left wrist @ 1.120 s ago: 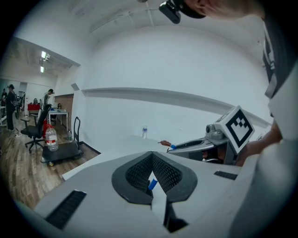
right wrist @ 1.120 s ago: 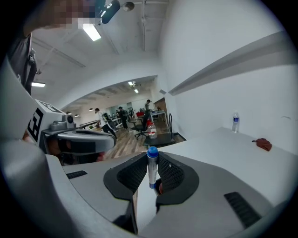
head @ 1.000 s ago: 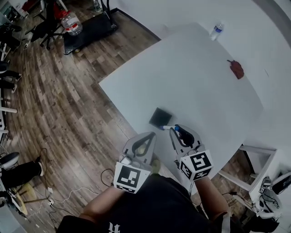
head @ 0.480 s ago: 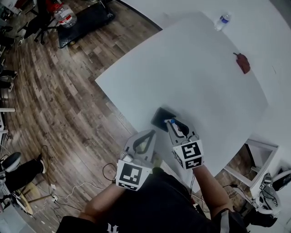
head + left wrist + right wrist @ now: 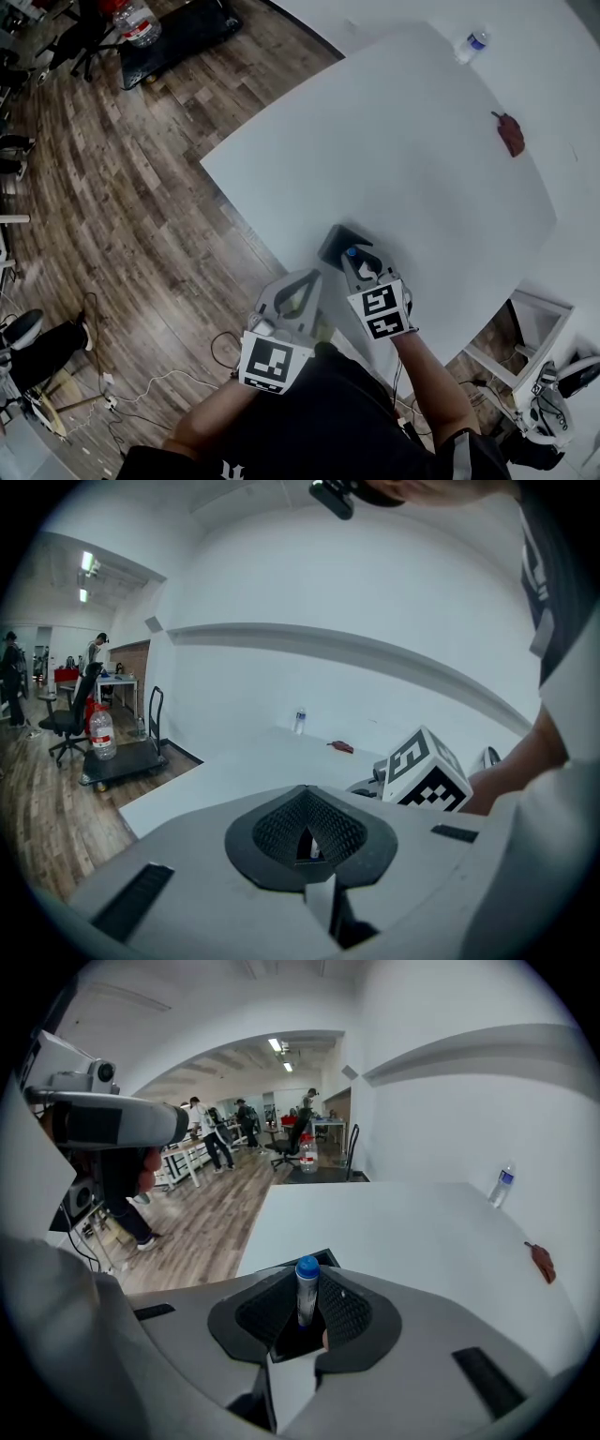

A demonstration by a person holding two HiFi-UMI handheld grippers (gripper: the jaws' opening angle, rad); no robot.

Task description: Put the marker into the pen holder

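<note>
White table (image 5: 403,141) carries the black pen holder (image 5: 330,242) at its near edge. We find the right gripper (image 5: 359,264) clamped on the blue-capped marker (image 5: 306,1293), upright at the holder's near rim; insertion not yet done. Left gripper (image 5: 309,279) closed, empty, near left. Water bottle (image 5: 472,45) and red object (image 5: 512,134) lie far right, no obstruction.

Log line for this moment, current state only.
right gripper: shut on marker, at pen holder rim | left gripper: shut, empty, beside table edge | marker: not yet released
</note>
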